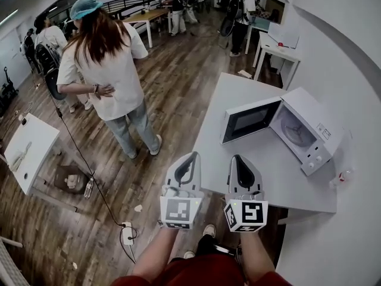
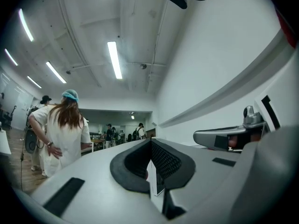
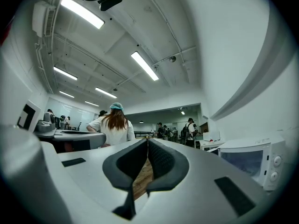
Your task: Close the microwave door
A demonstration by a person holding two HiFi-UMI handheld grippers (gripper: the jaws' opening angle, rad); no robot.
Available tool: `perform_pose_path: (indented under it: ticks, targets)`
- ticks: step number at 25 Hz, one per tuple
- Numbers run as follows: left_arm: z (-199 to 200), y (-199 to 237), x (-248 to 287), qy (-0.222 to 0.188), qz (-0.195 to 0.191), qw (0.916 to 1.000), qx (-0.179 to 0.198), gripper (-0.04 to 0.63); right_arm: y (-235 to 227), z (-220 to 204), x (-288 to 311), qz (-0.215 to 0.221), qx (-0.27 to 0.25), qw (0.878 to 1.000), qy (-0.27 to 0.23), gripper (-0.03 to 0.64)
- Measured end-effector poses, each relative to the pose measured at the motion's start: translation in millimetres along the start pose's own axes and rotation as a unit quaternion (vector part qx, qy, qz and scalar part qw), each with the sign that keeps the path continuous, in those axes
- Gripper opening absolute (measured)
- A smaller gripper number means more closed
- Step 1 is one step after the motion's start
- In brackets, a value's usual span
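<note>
Two white plastic grippers are held out side by side over the wooden floor, just short of the near edge of the white rectangular table (image 1: 250,165). The left gripper (image 1: 192,155) has its black-padded jaws pressed together with nothing between them, and the right gripper (image 1: 237,157) is the same, its tips meeting on nothing. Neither touches anything on the table.

Past them, well apart from both, the white microwave oven (image 1: 312,124) stands on the table's far right part, against the wall. Its dark-windowed door (image 1: 250,120) is swung wide open to the left of the cavity in the head view. Inside the cavity lies a round glass turntable plate (image 1: 296,133); I can make out nothing else in there. The knobs sit on the end nearer the grippers.

Further off, left of the table, a person in a white shirt and teal cap (image 1: 110,64) stands on the floor. Beyond are more white desks and a group of people.
</note>
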State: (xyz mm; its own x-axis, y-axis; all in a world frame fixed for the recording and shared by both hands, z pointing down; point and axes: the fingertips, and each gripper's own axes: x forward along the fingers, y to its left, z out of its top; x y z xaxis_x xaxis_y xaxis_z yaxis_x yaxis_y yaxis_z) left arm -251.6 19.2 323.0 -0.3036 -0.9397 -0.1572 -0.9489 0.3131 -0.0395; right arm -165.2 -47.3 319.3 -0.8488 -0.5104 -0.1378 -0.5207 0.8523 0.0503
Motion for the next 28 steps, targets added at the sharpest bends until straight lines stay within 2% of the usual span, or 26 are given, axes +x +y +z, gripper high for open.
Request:
perform_pose_path:
  ticks: [18,28]
  targets:
    - [-22.6,-14.8,163.2,0.007,-0.003,0.9999,0.009,0.026,-119.3,-23.6,113.4,-0.001,0.016,1.000,-0.002,0.023]
    - [-43.5,-20.9,212.1,0.017,-0.020,0.9996,0.011,0.027,-154.3,-44.1,146.6,-0.010,0.023,1.000,0.008,0.023]
